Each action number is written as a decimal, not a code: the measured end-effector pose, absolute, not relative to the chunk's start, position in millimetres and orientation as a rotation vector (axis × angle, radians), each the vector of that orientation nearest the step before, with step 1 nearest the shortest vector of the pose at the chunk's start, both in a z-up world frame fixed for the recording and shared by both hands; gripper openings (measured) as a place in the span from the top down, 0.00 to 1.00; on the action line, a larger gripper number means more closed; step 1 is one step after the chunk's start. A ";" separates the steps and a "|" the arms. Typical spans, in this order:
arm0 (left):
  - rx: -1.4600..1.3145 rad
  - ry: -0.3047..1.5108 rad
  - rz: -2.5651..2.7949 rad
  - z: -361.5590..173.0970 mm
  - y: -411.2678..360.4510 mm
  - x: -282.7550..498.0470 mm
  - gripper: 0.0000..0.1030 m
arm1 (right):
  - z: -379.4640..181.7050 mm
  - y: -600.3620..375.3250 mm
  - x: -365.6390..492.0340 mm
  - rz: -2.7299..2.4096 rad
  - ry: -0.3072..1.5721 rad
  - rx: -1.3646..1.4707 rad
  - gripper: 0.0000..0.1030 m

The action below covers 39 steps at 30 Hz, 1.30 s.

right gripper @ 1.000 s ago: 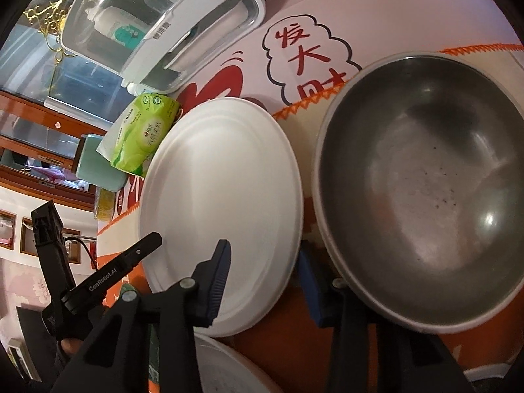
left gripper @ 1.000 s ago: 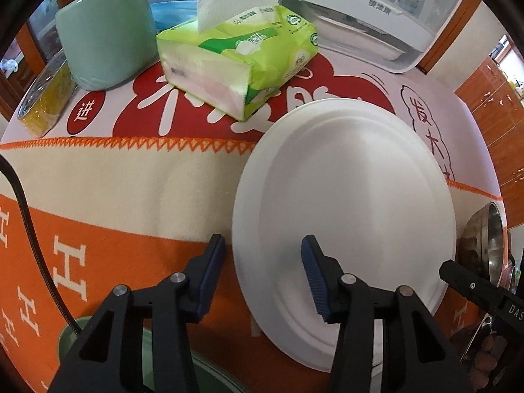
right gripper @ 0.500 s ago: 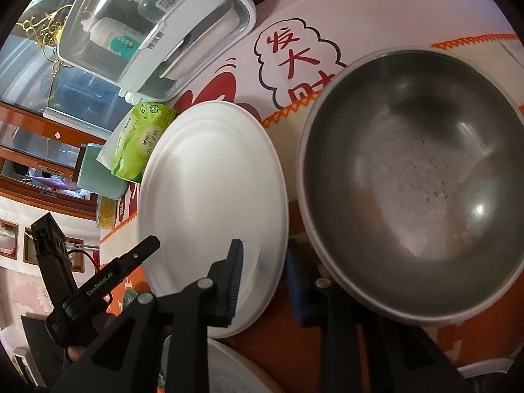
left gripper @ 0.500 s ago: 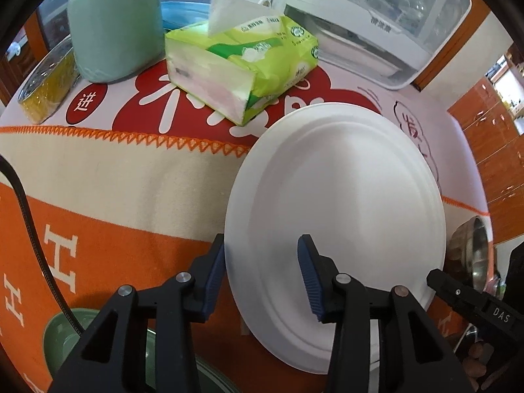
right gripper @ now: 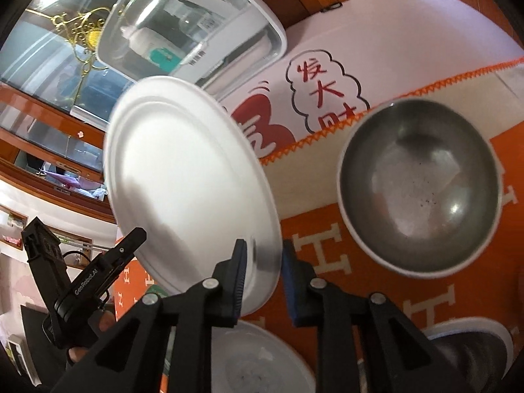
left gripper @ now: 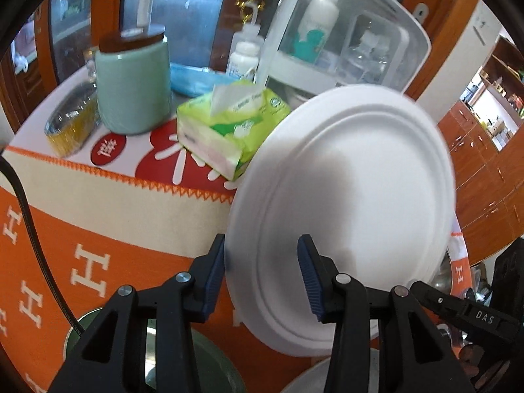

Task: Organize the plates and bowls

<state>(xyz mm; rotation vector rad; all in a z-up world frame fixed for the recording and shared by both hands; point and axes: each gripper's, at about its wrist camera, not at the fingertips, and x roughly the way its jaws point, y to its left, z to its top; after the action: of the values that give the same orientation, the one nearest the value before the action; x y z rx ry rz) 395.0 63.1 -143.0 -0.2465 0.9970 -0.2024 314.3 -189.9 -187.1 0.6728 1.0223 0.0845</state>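
A white plate point(left gripper: 353, 170) hangs tilted above the orange tablecloth, held by its near rim from two sides. My left gripper point(left gripper: 262, 249) is shut on the rim, one pad under the edge and the other on the plate's face. In the right wrist view the same plate point(right gripper: 183, 170) has its lower rim between the pads of my right gripper point(right gripper: 263, 252), whose jaws are closing on it. A steel bowl point(right gripper: 419, 193) sits on the cloth to the right.
A green tissue pack point(left gripper: 229, 124), a pale green canister point(left gripper: 134, 85), a yellow tin point(left gripper: 70, 124) and a clear-lidded box point(left gripper: 344, 42) stand at the back. A green bowl point(left gripper: 157, 353) and a white bowl point(right gripper: 258, 360) lie below the grippers.
The plate lay flat on the cloth and now is up off it and tilted, with both grippers risen. The right jaws have narrowed onto its rim. The steel bowl stayed on the cloth.
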 end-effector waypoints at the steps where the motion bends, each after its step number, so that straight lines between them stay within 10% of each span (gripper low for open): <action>1: -0.243 0.992 -0.205 -138.3 61.9 392.9 0.59 | -183.3 -189.9 311.5 0.087 1.016 0.672 0.82; 39: -0.210 0.874 -0.271 -33.7 51.9 148.1 0.59 | -85.0 -193.0 83.0 0.147 0.826 0.524 0.82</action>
<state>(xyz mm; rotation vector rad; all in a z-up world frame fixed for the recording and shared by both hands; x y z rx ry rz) 148.1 51.9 -33.7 -0.2100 0.8737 -0.2707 83.0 -193.0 -85.0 0.5235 0.8263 0.1474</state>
